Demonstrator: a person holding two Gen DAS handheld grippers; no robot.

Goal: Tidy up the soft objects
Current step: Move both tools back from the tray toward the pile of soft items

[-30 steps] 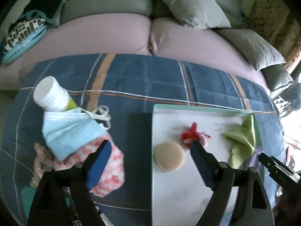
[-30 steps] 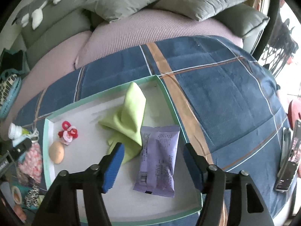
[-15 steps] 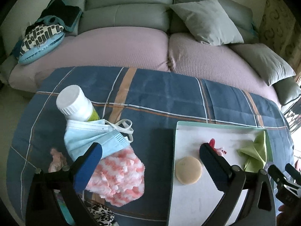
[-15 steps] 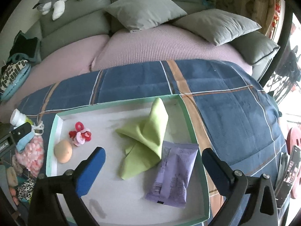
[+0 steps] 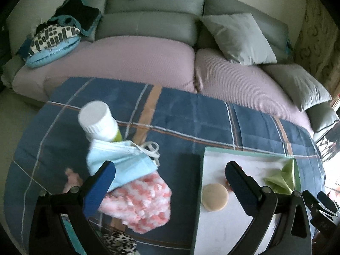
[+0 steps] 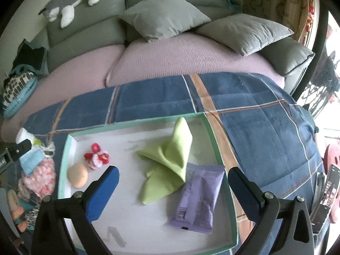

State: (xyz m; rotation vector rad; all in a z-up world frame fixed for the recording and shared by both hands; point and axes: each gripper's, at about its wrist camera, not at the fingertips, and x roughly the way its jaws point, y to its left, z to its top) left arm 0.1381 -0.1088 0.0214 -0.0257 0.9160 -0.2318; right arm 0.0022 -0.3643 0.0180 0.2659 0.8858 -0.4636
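Across the foreground lies a dark blue plaid blanket [image 6: 255, 114] crossed by tan and white stripes, and everything in play sits on it. Near its right half rests a shallow white tray with a mint-green rim [image 6: 63, 165]. Inside the tray, toward its left edge, lie a round beige sponge puff [image 6: 77, 174] and a cluster of red and pink hair ties [image 6: 96, 156]; a crumpled lime-green cloth [image 6: 167, 165] spreads from the far edge toward the middle, and a lilac foil packet [image 6: 199, 199] lies just beside it, nearer the right edge, with the cloth overlapping its upper left corner.

Off the tray's left edge, on the blanket, a white-capped plastic bottle [image 5: 98, 123] stands tilted in the fisheye view, with a light blue pleated face mask [image 5: 121, 163] lying against its base. The mask overlaps a fluffy pink-and-white knitted pouch [image 5: 140, 204]. A leopard-print scrap [image 5: 119, 242] shows at the blanket's near edge.

The left gripper [image 5: 170, 189] hangs above the gap between pouch and tray, its jaws having just spread wide, with nothing between them. The right gripper [image 6: 173, 191] hangs over the tray's near half, jaws likewise just spread apart and empty.

Behind the blanket stands a grey sofa with mauve seat covers [image 6: 180, 53], loose grey cushions [image 6: 163, 14] on it and a grey-and-white plush animal [image 6: 70, 2] on its backrest.
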